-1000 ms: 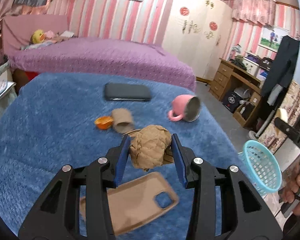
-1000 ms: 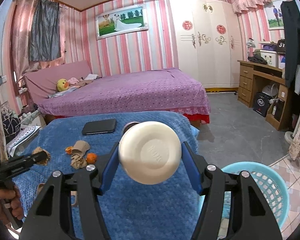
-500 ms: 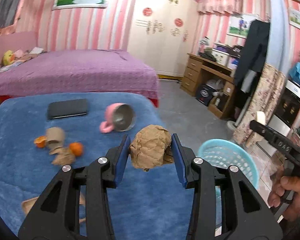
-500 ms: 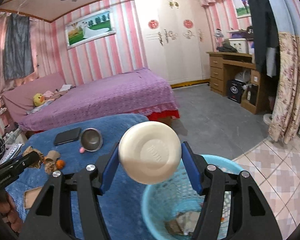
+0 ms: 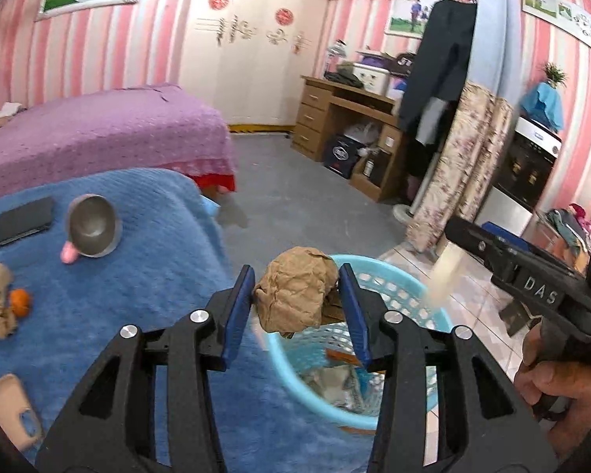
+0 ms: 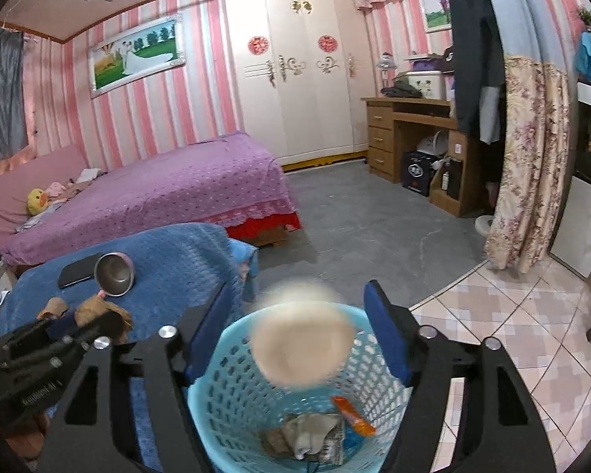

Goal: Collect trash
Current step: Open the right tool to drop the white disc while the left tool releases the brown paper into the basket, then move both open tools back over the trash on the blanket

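A: Right wrist view: right gripper (image 6: 299,335) jaws apart, pale round lid (image 6: 303,349) blurred, loose between them, directly above the blue basket (image 6: 232,390). Released for the drop, I'd say.

B: Left?

A: Left gripper (image 5: 295,311) jaws clamped on the crumpled paper ball (image 5: 293,295), held over the basket rim, queued next. Farther out: orange peels (image 5: 19,301) and paper scraps on the blue tabletop (image 5: 138,295).

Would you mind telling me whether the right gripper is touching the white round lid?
Apart. In the right wrist view, the blurred white round lid hangs between the open right gripper fingers, with basket visible either side.
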